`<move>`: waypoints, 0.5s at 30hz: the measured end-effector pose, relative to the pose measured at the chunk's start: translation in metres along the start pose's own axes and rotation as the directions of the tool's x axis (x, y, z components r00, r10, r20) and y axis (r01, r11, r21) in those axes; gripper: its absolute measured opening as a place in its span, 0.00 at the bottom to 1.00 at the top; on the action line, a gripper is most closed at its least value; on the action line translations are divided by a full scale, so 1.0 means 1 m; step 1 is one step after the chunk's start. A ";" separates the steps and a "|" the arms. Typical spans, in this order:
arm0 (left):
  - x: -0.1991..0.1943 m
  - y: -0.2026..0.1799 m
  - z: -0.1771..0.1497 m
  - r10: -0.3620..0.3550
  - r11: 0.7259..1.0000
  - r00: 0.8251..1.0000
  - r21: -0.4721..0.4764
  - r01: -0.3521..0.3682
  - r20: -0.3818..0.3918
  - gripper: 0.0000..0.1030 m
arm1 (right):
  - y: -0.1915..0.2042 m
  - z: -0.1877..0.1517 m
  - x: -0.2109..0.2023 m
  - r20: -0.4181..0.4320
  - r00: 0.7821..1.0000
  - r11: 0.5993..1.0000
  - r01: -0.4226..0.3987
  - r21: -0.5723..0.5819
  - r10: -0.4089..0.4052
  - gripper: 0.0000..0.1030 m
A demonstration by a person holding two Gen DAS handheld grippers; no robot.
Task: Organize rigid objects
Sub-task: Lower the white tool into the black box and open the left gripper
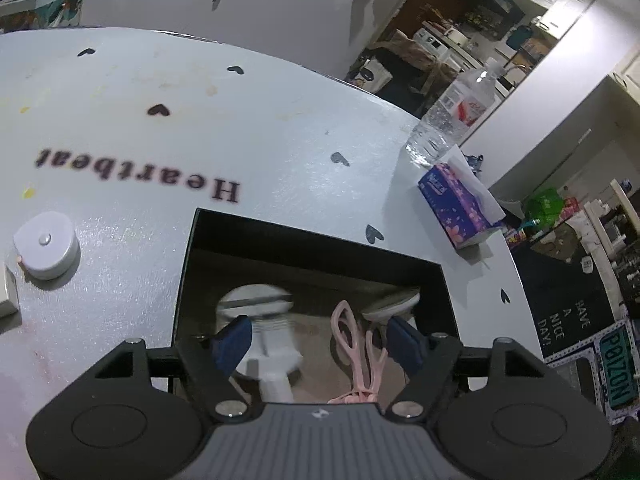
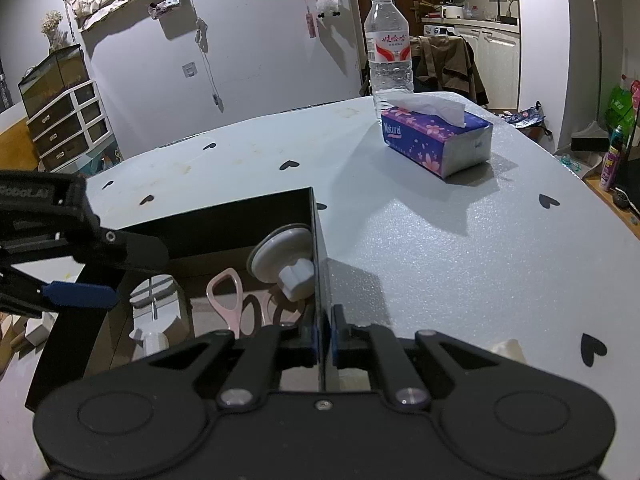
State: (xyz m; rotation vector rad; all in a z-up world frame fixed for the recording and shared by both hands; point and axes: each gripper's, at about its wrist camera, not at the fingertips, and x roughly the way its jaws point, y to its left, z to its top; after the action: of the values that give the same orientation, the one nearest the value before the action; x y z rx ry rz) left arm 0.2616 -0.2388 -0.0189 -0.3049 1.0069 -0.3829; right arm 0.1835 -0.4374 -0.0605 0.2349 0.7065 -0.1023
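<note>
"heartbeat" printed on the pale table cover (image 1: 224,128) (upside down from the left wrist), "natural" on the purple tissue pack (image 2: 436,140), "have a nice day" on a black board (image 1: 564,300), "poizon" on a teal plate (image 1: 620,368)

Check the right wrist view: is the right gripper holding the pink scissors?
No. The right gripper is clamped on the black box's wall, while the pink scissors lie loose inside.

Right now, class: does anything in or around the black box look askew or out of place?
Yes. One suction cup is tipped on its side against the black box wall, not flat like its twin. The right gripper has its jaws clamped on that wall. Yellowish stains mark the tabletop.
</note>
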 end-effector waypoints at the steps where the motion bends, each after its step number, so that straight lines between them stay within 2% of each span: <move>1: -0.001 0.000 0.000 -0.002 1.000 1.000 0.002 0.002 -0.005 0.75 | 0.000 0.000 0.000 0.000 1.000 1.000 0.001 -0.001 -0.001 0.06; 15: -0.014 -0.005 -0.006 -0.043 0.994 0.998 0.094 0.047 -0.038 0.94 | 0.000 0.000 0.000 0.000 1.000 1.000 0.003 -0.002 -0.003 0.06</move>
State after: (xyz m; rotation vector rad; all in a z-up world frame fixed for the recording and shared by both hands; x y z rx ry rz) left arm 0.2488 -0.2372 -0.0097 -0.2356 1.0145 -0.4770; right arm 0.1836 -0.4378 -0.0607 0.2322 0.7073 -0.1049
